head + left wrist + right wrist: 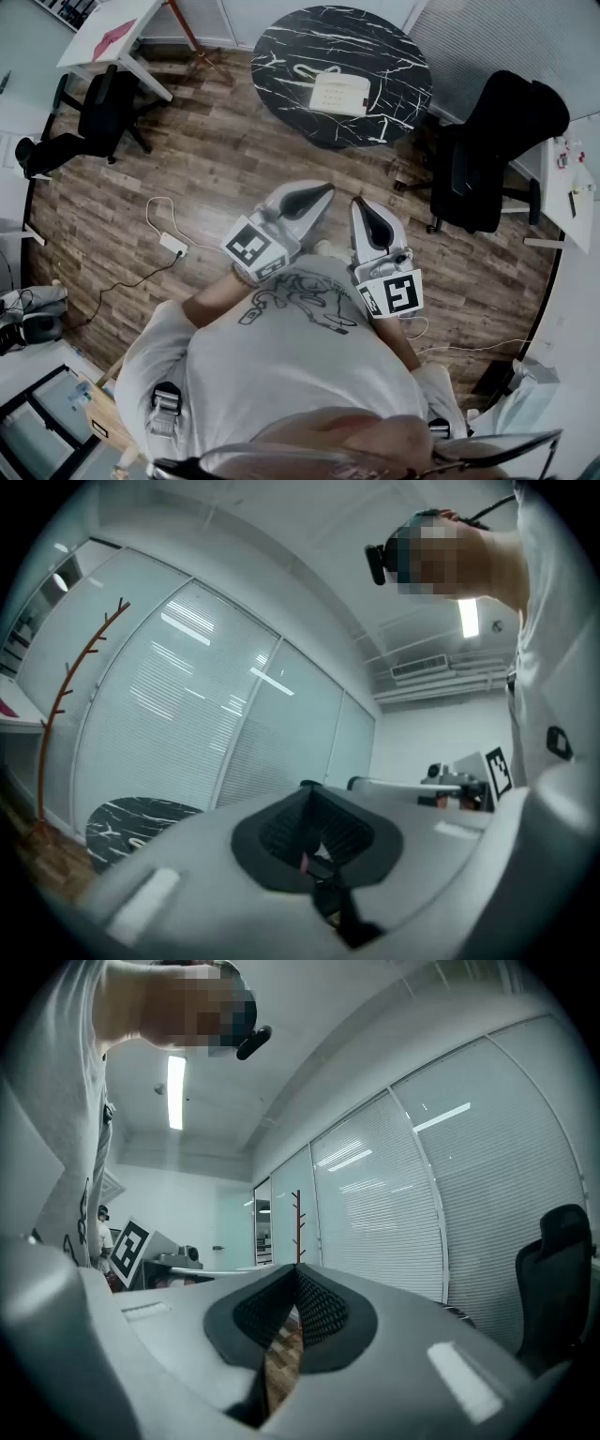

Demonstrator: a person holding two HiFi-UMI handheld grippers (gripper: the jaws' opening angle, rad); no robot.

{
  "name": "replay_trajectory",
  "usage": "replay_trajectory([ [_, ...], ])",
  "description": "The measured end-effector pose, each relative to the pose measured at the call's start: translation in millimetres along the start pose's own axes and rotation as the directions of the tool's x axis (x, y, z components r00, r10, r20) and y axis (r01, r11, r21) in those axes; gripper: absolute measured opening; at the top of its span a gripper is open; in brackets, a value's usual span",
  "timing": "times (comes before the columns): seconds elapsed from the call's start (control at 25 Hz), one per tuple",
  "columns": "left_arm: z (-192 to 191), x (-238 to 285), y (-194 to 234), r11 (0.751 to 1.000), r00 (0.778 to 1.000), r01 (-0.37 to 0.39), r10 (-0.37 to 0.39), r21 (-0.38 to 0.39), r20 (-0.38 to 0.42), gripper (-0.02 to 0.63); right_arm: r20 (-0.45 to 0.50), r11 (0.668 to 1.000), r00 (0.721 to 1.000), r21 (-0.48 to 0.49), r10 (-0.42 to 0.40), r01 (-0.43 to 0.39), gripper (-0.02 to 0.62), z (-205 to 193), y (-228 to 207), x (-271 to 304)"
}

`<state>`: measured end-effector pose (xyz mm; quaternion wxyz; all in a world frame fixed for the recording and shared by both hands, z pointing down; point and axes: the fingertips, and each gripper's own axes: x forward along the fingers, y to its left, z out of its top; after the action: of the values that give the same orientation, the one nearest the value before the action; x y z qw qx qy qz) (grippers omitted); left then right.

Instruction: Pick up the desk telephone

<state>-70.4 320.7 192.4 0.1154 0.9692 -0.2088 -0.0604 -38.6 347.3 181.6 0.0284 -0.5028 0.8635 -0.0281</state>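
**A:** Where do the tools stand?

**B:** Both are held level just in front of the person's chest. The left tool (324, 190) has its jaws pressed fully together with nothing between them. The right tool (357, 202), just beside it at 3 o'clock, is likewise closed tight and empty.

**A:** And beyond them?

**B:** Wooden floor, with a white power strip (173, 245) out at 9 o'clock. Farther off, at 2 o'clock, there is a black office chair (487, 159).

**A:** The telephone?

**B:** It's at 12 o'clock, well apart from both tools. The desk telephone (339, 91) sits on the round black marble surface (291, 47). Its handset seems to lie in the cradle, though it's too small to be sure.

**A:** So how far along is it?

**B:** I'd judge nothing is done yet. Walking up, opening a tool, gripping the telephone and lifting it are all left.
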Motion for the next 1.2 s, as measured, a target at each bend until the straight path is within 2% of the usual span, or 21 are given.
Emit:
replay_trajectory([
  [0.56, -5.7, 13.2, -19.7, 1.000, 1.000, -0.011, 0.011, -0.006, -0.003, 0.002, 0.012, 1.000, 1.000, 0.022, 0.021, -0.021, 0.006, 1.2, -13.2, -23.0],
  [1.2, -34.0, 32.1, -51.9, 0.997, 0.997, -0.073, 0.072, -0.039, -0.018, 0.002, -0.024, 0.996, 0.997, 0.051, 0.069, -0.067, 0.006, -17.0, -34.8, -63.2],
])
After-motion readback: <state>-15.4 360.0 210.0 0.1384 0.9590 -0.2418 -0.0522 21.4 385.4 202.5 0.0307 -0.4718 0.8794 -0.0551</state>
